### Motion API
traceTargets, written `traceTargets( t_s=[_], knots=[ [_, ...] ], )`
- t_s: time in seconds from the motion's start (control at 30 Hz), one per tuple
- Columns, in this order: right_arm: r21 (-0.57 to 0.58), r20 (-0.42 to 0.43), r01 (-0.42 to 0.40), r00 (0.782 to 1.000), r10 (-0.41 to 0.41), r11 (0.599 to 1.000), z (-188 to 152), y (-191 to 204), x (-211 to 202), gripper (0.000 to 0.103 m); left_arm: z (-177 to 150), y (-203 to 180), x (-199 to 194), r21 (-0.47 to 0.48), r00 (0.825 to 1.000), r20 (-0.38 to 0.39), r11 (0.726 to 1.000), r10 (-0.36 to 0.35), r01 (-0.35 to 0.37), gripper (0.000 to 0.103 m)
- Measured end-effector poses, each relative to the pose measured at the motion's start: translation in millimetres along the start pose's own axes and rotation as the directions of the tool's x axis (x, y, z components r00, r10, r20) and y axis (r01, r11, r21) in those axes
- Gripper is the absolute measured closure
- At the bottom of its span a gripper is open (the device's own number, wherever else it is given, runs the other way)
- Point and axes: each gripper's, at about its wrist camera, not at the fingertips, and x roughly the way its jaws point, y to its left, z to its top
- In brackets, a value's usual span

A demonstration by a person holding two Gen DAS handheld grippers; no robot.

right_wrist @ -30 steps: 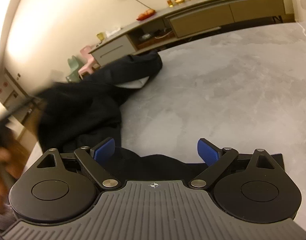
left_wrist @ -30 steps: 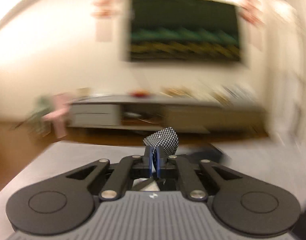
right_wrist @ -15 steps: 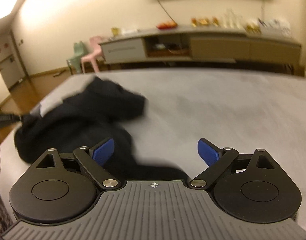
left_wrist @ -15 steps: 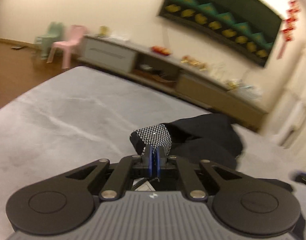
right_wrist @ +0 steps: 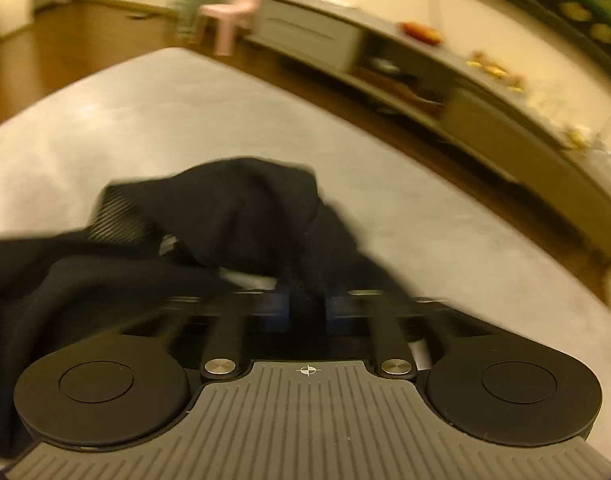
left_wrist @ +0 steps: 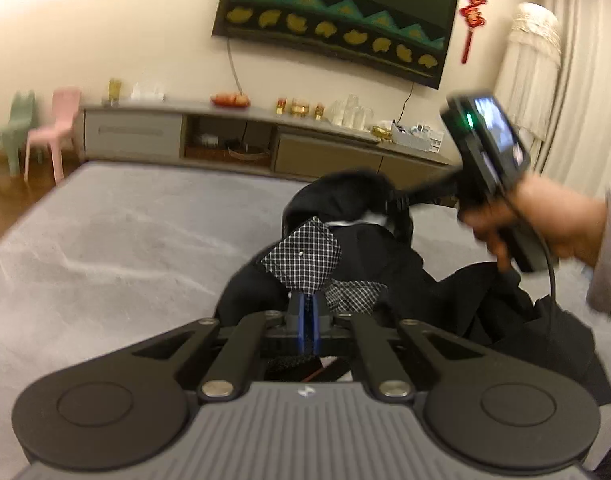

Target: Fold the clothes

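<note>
Black clothing (left_wrist: 385,272), crumpled in a heap with a black-and-white checked lining turned out, lies on the grey table (left_wrist: 125,248) I work over. My left gripper (left_wrist: 307,312) is pinched tight on a checked corner of it. My right gripper (right_wrist: 307,306), blurred, is closing its jaws around a dark fold at the heap's near side.

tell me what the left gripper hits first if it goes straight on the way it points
The left gripper is already shut on the checked lining of the black garment. Straight on, it would likely push into that bunched garment, then the grey surface; depth is unclear.
</note>
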Motion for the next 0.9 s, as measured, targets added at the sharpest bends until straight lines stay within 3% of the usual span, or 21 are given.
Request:
traceTargets(
  t_s=[0.07, 0.13, 0.27, 0.37, 0.4, 0.43, 0.47, 0.5, 0.63, 0.77, 0.87, 0.9],
  knots=[
    [0.001, 0.096, 0.043, 0.994, -0.043, 0.999, 23.2, -5.4, -25.4, 0.094, 3.5, -3.7, -10.3, 0.014, 0.997, 0.063, 0.999, 0.035, -0.036, 0.099],
    [0.013, 0.216, 0.052, 0.975, -0.053, 0.999, 59.5, -5.4, -57.8, 0.095, 6.7, -5.9, -18.4, 0.021, 0.989, 0.12, 0.996, 0.086, -0.089, 0.099],
    [0.005, 0.435, 0.018, 0.9, -0.018, 1.0, 147.5, 19.7, -114.7, 0.095, 11.7, -2.7, -16.9, -0.006, 0.961, 0.177, 0.977, 0.212, -0.214, 0.099],
    [-0.04, 0.523, -0.013, 0.851, 0.032, 0.999, 210.5, 66.7, -126.5, 0.095, 14.4, 4.7, -3.0, -0.044, 0.936, 0.16, 0.95, 0.312, -0.309, 0.102],
    [-0.067, 0.527, -0.041, 0.847, 0.071, 0.997, 224.4, 83.1, -118.3, 0.085, 15.4, 8.9, 5.3, -0.056, 0.932, 0.131, 0.941, 0.338, -0.333, 0.102],
    [-0.111, 0.501, -0.086, 0.855, 0.131, 0.99, 230.0, 94.6, -111.1, 0.052, 16.4, 13.5, 11.4, -0.073, 0.93, 0.102, 0.935, 0.354, -0.348, 0.102],
    [-0.16, 0.414, -0.145, 0.888, 0.2, 0.976, 232.4, 106.2, -99.7, 0.033, 17.2, 19.4, 17.5, -0.101, 0.93, 0.071, 0.93, 0.361, -0.353, 0.102],
    [-0.177, 0.37, -0.187, 0.897, 0.241, 0.966, 225.2, 109.9, -95.6, 0.016, 17.9, 23.8, 21.6, -0.119, 0.933, 0.047, 0.93, 0.356, -0.348, 0.102],
    [-0.167, 0.329, -0.245, 0.899, 0.288, 0.955, 157.0, 86.0, -107.3, 0.012, 19.8, 29.8, 28.9, -0.144, 0.934, 0.012, 0.925, 0.357, -0.352, 0.102],
    [-0.092, 0.26, -0.166, 0.948, 0.185, 0.982, 39.6, 8.3, -123.9, 0.009, 23.2, 27.3, 29.9, -0.151, 0.947, -0.004, 0.936, 0.32, -0.317, 0.095],
    [0.042, 0.166, -0.083, 0.983, 0.075, 0.996, -60.6, -61.9, -130.7, 0.006, 26.4, 17.1, 27.9, -0.138, 0.961, -0.003, 0.951, 0.277, -0.275, 0.072],
    [0.097, 0.13, -0.063, 0.99, 0.05, 0.993, -92.7, -84.0, -134.1, 0.006, 27.3, 12.0, 26.5, -0.129, 0.965, -0.001, 0.957, 0.263, -0.261, 0.049]
  ],
)
